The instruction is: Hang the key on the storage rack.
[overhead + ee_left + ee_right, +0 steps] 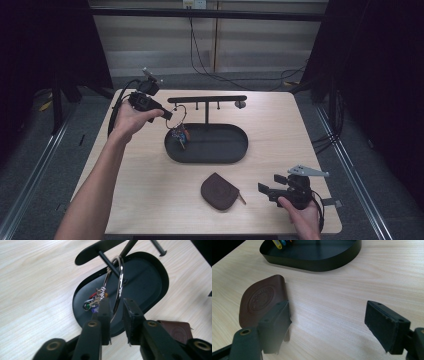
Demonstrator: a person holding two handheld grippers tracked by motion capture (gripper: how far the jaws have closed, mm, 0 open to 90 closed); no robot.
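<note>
Hovering over the left end of the black oval tray [235, 152], the left gripper [116, 308] has its jaws a little apart, with the lower arc of a large silver key ring [121, 277] passing through the gap between them; the pads do not appear to press on the wire. That ring hangs on the leftmost peg [108, 262] of the black rack [207, 99] that rises from the tray on a thin post, and a bunch of small coloured keys [93, 302] dangles from the ring above the tray's floor, at its left end. In the high view the left hand [131, 120] holds this gripper just left of the tray, pointing toward the rack. Nearer the person than the tray, a brown leather pouch [219, 191] lies flat on the wooden table [280, 125], well apart from the tray's rim. Just right of the pouch, the right gripper [328, 315] rests low over the table with its jaws spread wide and nothing between them, its left jaw close to the pouch's edge.
</note>
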